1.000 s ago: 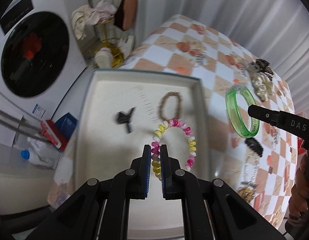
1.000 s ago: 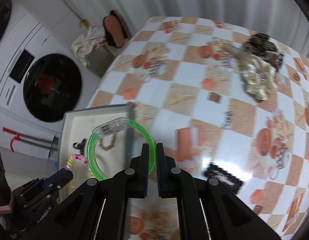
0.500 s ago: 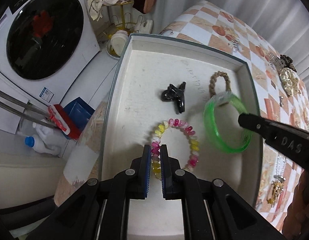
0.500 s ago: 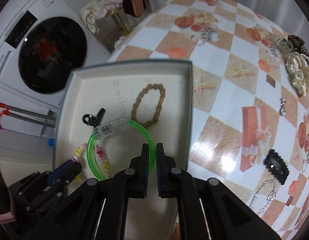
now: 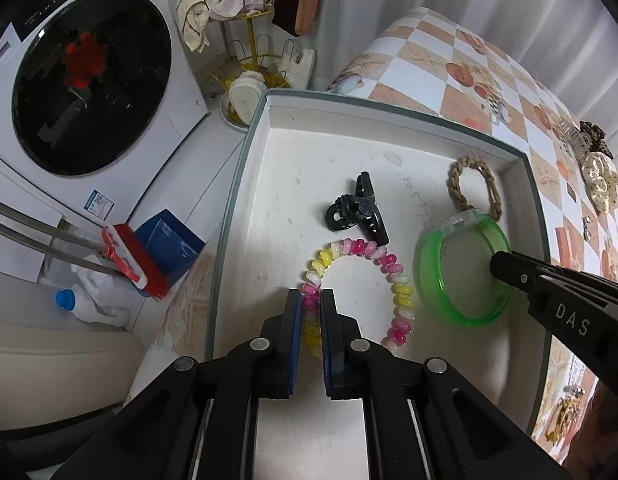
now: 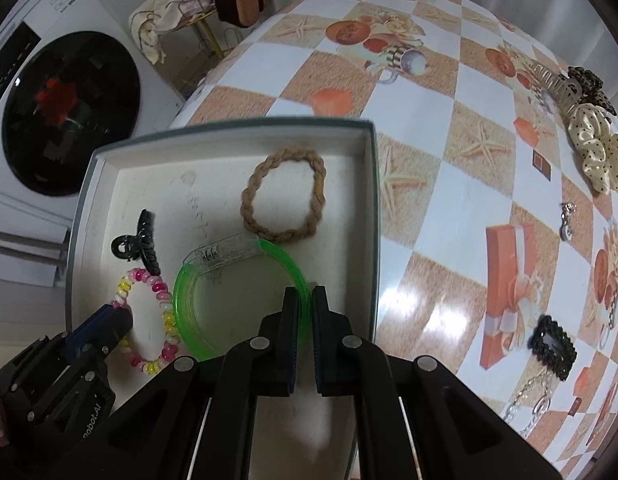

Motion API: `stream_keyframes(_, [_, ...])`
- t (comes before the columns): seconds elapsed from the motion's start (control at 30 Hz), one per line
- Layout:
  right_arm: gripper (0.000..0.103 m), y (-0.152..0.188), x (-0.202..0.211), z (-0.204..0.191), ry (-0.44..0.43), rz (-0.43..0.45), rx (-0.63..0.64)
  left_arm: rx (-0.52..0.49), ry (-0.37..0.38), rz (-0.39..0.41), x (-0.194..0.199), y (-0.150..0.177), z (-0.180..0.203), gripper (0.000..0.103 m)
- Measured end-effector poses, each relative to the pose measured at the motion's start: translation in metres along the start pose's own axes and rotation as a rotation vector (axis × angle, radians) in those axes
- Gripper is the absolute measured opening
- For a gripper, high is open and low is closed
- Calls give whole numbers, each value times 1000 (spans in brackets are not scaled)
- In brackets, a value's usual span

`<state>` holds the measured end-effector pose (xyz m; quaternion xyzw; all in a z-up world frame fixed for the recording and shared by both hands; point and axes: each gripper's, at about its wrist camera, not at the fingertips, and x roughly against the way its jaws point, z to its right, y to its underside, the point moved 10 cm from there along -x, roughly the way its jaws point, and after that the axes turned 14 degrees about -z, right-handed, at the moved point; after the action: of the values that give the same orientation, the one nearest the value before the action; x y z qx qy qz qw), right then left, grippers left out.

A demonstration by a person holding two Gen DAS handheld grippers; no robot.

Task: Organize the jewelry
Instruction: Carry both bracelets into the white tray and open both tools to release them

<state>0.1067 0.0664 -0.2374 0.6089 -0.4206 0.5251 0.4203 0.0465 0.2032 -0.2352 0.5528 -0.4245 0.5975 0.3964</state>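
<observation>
Both claws pinch: our left gripper (image 5: 311, 300) the coil bracelet (image 5: 361, 276), right gripper (image 6: 304, 300) the green bangle (image 6: 245, 300); releasing carelessly, we risk tangling them in the tray (image 5: 389, 108).

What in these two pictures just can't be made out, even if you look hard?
- Left wrist view: part of the pink and yellow bracelet is hidden between the left tongs.
- Right wrist view: whether the green bangle touches the tray floor; the right tongs cover that part.
- Right wrist view: the small charms on the tablecloth are too small to identify.
- Left wrist view: the gold piece is cut off by the tray rim.
</observation>
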Motion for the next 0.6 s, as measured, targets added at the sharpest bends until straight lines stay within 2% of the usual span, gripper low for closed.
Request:
stream_keyframes(0.33, [7,-4,0,-8,-15,4,-3,-28,-43,-11,0,1,2,14])
stream_keyframes(0.47, [9,-2,0,-7,-62,-8,-21,-25,-55,-24,2,5,1,14])
stream_keyframes(0.6, [10,0,15,-5,-116,20,-35,-12,-59,-26,5,7,1,14])
